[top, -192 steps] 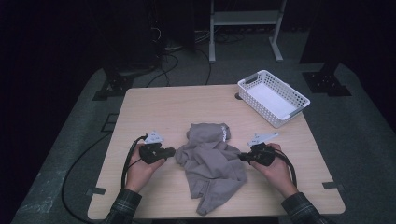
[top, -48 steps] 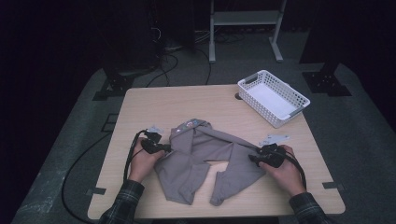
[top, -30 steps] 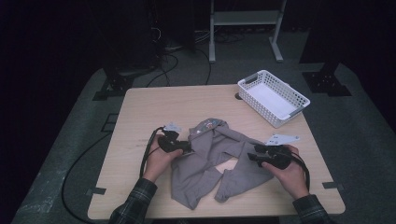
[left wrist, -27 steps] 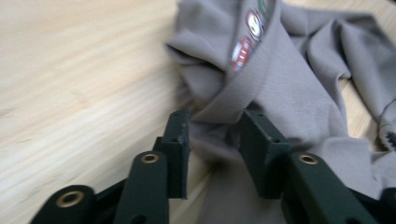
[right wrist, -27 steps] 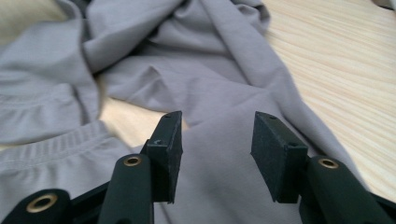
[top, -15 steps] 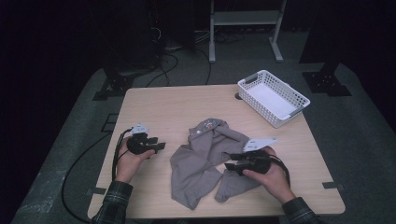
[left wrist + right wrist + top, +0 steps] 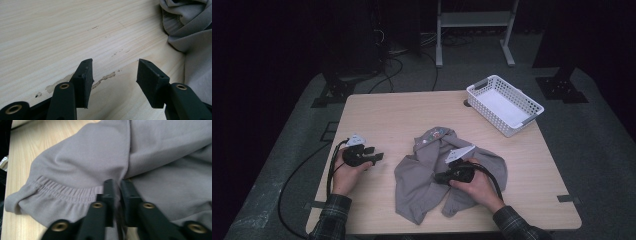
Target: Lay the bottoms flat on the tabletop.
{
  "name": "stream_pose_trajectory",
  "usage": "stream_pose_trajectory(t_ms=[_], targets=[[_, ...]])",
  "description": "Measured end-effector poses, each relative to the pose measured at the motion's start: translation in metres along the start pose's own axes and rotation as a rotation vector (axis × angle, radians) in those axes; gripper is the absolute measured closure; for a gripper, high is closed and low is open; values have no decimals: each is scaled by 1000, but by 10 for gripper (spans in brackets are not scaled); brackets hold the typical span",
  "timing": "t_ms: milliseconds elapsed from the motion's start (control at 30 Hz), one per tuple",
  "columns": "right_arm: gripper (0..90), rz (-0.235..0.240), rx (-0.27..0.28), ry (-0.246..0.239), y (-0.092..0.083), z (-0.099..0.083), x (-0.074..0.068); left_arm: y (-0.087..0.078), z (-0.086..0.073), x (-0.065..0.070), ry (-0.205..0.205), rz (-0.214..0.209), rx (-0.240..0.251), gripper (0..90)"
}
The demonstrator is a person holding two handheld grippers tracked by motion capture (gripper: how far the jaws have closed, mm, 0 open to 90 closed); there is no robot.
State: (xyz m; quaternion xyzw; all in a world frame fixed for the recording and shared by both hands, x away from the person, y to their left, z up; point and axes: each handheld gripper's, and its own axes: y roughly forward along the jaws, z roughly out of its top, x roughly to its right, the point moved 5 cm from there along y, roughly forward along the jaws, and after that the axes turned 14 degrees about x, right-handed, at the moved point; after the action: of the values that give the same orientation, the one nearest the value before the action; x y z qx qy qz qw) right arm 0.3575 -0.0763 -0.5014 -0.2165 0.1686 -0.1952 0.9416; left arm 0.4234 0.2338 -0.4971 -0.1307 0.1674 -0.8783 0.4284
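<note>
Your right gripper (image 7: 117,185), whose jaws have just been closing, pinches a fold of the grey garment (image 7: 427,175) lying crumpled on the near middle of the table (image 7: 402,115), while your left gripper (image 7: 113,75), jaws just opened and empty, hovers over bare wood beside the cloth.

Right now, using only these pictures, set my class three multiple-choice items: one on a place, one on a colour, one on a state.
1. Where does the white basket stand?
A. far right corner of the table
B. near left corner
C. on the floor

2. What colour is the garment?
A. red
B. grey
C. blue

3. How stands the right gripper?
A. open above bare wood
B. shut on the garment
C. inside the basket

Answers: 1 A, the high view shows it at the far right corner. 2 B, the cloth is grey throughout. 3 B, its jaws pinch a fold beside the elastic hem.
</note>
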Motion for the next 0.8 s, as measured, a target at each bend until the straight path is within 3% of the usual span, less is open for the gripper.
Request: stream_pose_trajectory(t_ms=[267, 300, 367, 400, 600, 667, 800], targets=[[895, -4, 69, 6, -19, 15, -2, 3, -5, 0, 10, -1, -32, 457], [882, -2, 69, 1, -20, 17, -2, 4, -6, 0, 10, 0, -32, 457], [750, -6, 67, -4, -19, 16, 1, 4, -6, 0, 11, -1, -37, 456], [728, -9, 57, -8, -17, 14, 2, 5, -6, 1, 13, 0, -37, 456], [682, -12, 15, -6, -3, 3, 6, 7, -9, 2, 36, -5, -62, 450], [702, -10, 5, -8, 0, 1, 7, 8, -10, 3, 40, -3, -58, 444], [883, 1, 2, 1, 3, 0, 5, 8, -10, 3, 44, -6, -55, 443]])
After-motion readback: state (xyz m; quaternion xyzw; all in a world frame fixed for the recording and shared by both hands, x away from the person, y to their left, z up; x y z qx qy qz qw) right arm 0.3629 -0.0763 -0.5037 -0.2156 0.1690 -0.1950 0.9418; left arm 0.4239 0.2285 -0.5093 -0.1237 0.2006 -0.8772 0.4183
